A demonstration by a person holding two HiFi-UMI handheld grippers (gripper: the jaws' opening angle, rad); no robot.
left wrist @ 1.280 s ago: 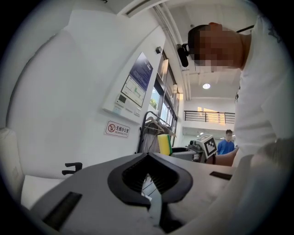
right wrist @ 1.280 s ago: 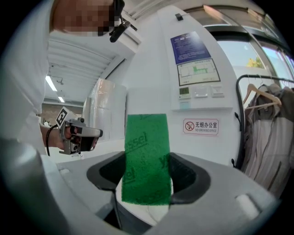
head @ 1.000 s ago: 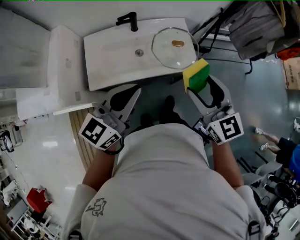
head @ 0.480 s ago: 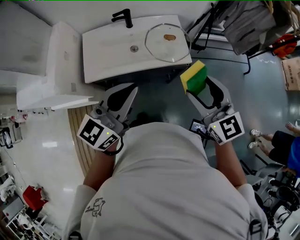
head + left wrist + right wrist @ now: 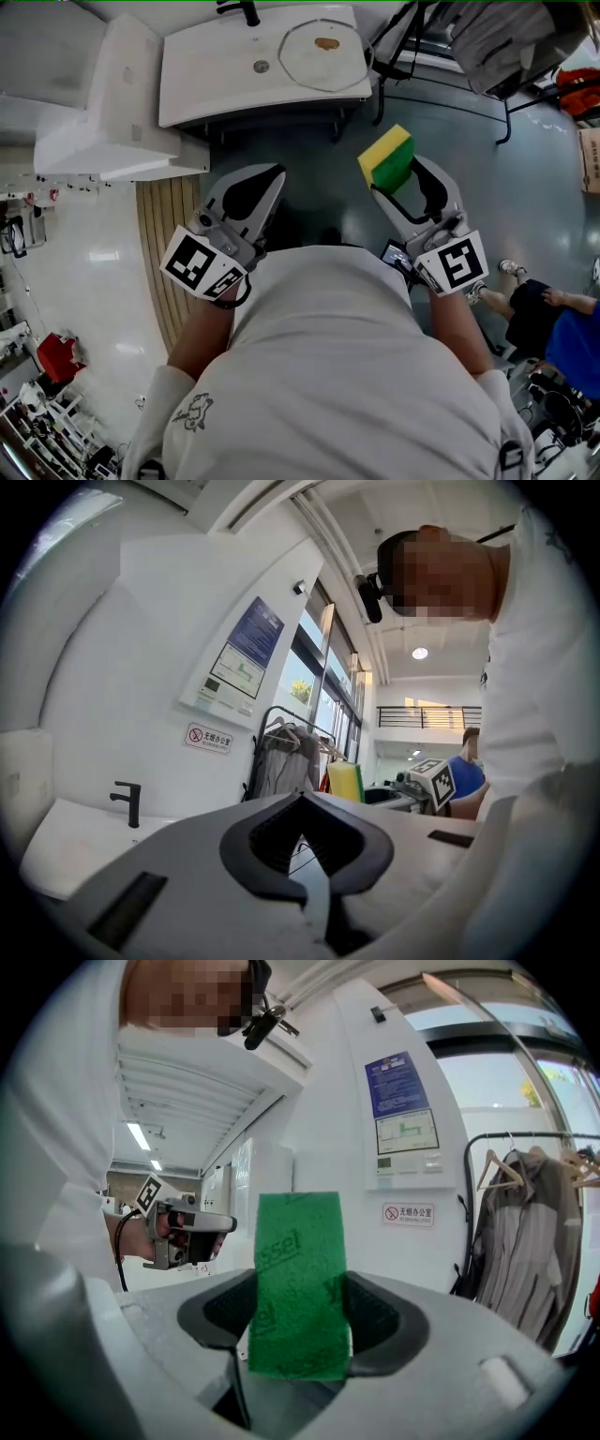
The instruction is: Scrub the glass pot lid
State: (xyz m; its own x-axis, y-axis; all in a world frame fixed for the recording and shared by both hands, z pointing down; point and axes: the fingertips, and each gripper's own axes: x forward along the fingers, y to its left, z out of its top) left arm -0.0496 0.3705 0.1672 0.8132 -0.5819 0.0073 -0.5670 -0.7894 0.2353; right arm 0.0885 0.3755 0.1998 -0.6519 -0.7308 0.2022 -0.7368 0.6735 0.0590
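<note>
Two grippers in front of the person, well apart from the sink (image 5: pixel 202 80).

The right gripper (image 5: pixel 392 187) is clamped on a yellow-green sponge (image 5: pixel 386 157), whose green face is toward its camera. The left gripper (image 5: pixel 274 176) has its jaws pressed together, with nothing between them. The glass lid (image 5: pixel 323 56) lies flat on the right part of the sink, beside the drain (image 5: pixel 261 67), and has a brown spot on it.

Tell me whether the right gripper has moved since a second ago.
Yes. The right gripper with its sponge has backed away from the sink.
</note>
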